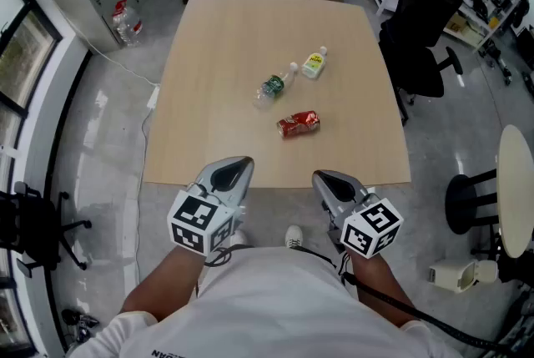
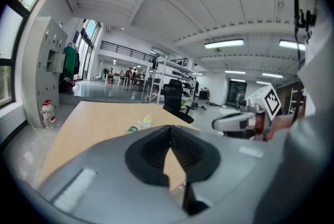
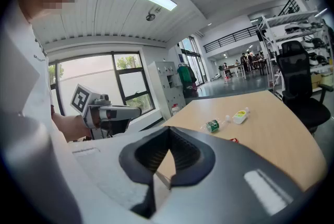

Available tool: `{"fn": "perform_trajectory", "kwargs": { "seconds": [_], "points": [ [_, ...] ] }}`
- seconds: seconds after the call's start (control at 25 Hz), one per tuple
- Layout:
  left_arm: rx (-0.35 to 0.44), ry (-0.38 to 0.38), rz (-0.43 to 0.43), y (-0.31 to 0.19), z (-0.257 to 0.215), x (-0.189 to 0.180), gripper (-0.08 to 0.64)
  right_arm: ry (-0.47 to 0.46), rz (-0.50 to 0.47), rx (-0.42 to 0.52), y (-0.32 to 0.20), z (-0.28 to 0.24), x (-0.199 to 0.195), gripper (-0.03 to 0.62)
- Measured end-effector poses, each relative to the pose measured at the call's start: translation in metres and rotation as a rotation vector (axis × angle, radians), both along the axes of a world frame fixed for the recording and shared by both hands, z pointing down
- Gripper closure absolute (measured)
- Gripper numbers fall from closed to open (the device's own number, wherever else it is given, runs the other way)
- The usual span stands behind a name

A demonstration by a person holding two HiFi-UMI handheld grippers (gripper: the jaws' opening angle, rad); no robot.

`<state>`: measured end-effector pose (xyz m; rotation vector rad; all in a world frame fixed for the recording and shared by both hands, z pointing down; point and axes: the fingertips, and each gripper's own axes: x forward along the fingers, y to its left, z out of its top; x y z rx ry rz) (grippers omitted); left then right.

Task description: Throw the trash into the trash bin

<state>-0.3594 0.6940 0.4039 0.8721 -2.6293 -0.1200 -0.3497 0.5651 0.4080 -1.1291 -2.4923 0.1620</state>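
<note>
Left gripper [image 1: 238,165]: level with the near edge of the tabletop [image 1: 217,56], at 7 o'clock from the trash. Its jaws are closed tip to tip with nothing between them.

Right gripper [image 1: 326,179]: at 5 o'clock from the trash, just off the same edge. Its jaws are likewise fully closed and empty.

Trash, all lying on the tabletop and well apart from both grippers:
- A crushed red can [image 1: 298,124] is nearest, at 12 o'clock between the grippers.
- A green-labelled bottle [image 1: 274,87] lies on its side at 11 o'clock from the can.
- A yellow-labelled bottle [image 1: 314,63] is farthest, at 1 o'clock from the green-labelled bottle and near it.

A black office chair [image 1: 425,31] stands at 3 o'clock off the tabletop.
</note>
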Motion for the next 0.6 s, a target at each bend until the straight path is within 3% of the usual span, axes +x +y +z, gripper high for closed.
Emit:
{"fn": "perform_trajectory", "kwargs": {
  "seconds": [0.36,0.6],
  "points": [
    [0.0,-0.011,0.007,-0.01,-0.004,-0.004,0.552,-0.01,-0.022,0.005,0.003,-0.001,-0.006,0.592],
    [0.001,0.008,0.0,-0.011,0.0,-0.005,0.552,-0.007,0.021,-0.021,-0.006,-0.004,-0.019,0.591]
  ]
}}
